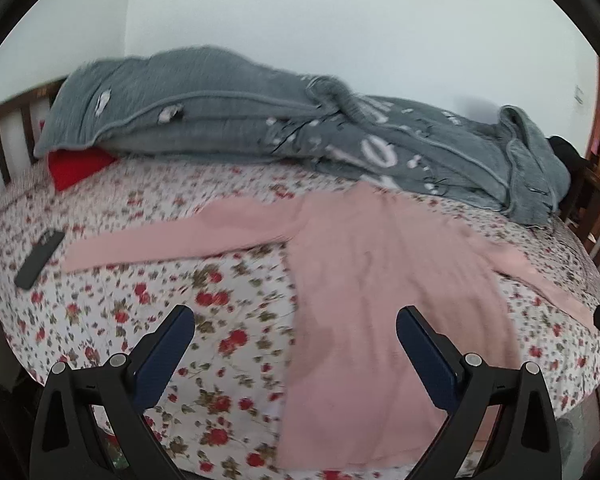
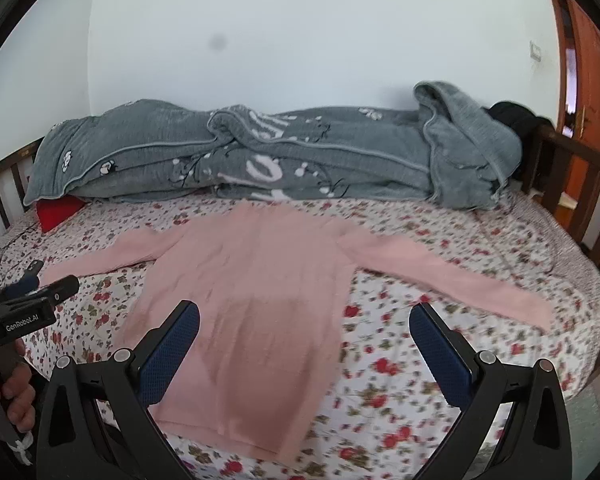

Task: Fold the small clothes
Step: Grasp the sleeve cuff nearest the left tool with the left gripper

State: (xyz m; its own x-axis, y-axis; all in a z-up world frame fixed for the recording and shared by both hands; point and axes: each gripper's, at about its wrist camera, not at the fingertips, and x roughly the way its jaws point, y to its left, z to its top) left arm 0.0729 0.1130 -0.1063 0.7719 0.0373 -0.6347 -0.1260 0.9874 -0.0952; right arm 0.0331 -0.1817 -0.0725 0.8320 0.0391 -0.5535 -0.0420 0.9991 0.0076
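Left-wrist view: the left claw (image 1: 295,322) hangs spread wide and empty over the flowered bed (image 1: 148,304), where a pink sweater (image 1: 364,280) lies flat with sleeves out, a grey blanket (image 1: 260,128) behind it and a dark phone (image 1: 39,259) far left. Right-wrist view: the right claw (image 2: 304,318), also wide apart and empty, hovers above the sweater's hem (image 2: 244,432), with the left claw (image 2: 40,280) at the left edge.

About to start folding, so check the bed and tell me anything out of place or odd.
A dark phone lies on the floral sheet just past the pink sweater's left sleeve, where it could get in the way. The grey blanket is bunched along the wall. The sweater itself lies flat, sleeves spread.
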